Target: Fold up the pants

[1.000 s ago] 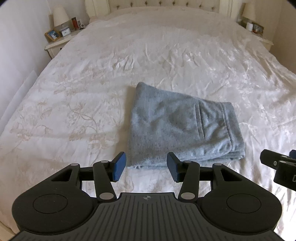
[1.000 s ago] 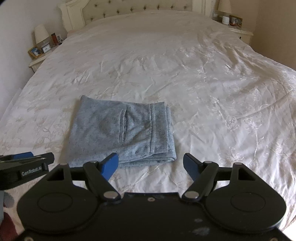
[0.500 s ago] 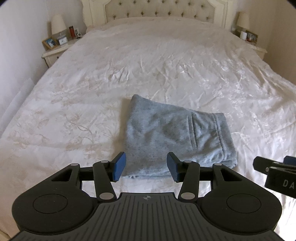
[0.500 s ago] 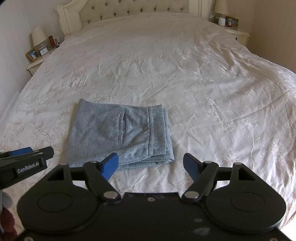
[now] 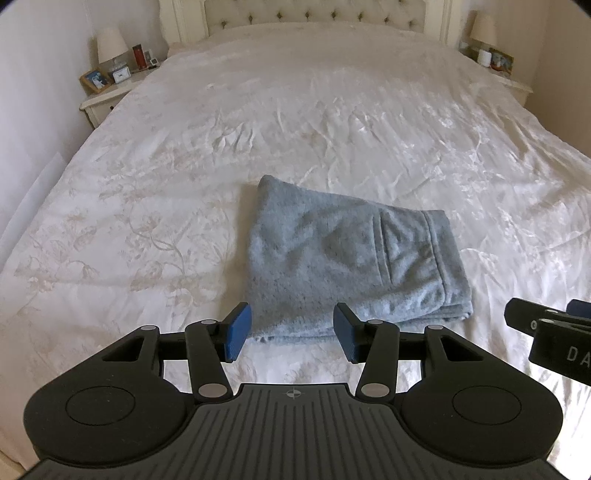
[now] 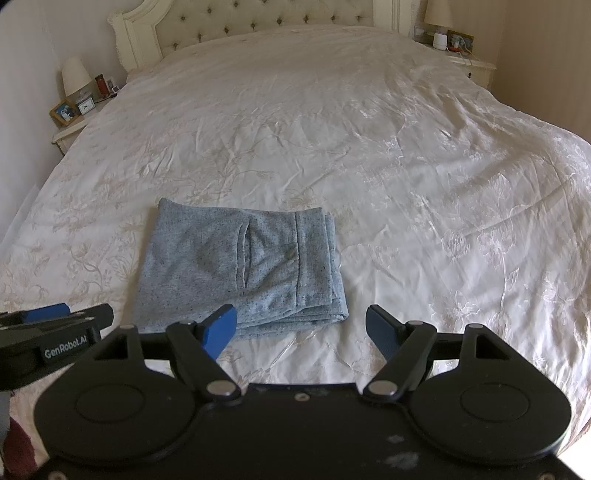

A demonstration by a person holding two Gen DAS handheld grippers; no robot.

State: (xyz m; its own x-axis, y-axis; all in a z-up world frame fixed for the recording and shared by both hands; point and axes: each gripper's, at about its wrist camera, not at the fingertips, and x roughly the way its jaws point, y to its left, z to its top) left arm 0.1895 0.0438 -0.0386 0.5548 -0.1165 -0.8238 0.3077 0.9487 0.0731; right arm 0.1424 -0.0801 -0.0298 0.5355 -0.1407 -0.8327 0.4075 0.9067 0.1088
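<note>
Grey-blue pants (image 5: pixel 347 258) lie folded into a compact rectangle on the white bedspread, pocket slit facing up; they also show in the right wrist view (image 6: pixel 240 266). My left gripper (image 5: pixel 291 338) is open and empty, held above the bed just short of the pants' near edge. My right gripper (image 6: pixel 301 330) is open and empty, near the pants' near right corner. The right gripper's side shows at the left wrist view's right edge (image 5: pixel 554 339), and the left gripper's at the right wrist view's left edge (image 6: pixel 51 332).
The large bed (image 5: pixel 332 122) has a tufted headboard (image 6: pixel 258 18). A nightstand with a lamp, frame and clock stands at the far left (image 5: pixel 110 85). Another nightstand with a lamp stands at the far right (image 6: pixel 461 55). A wall runs along the left.
Both grippers have drawn back and up from the folded pants, so more of the bed and headboard shows. The pants have not moved. Both grippers stay open.
</note>
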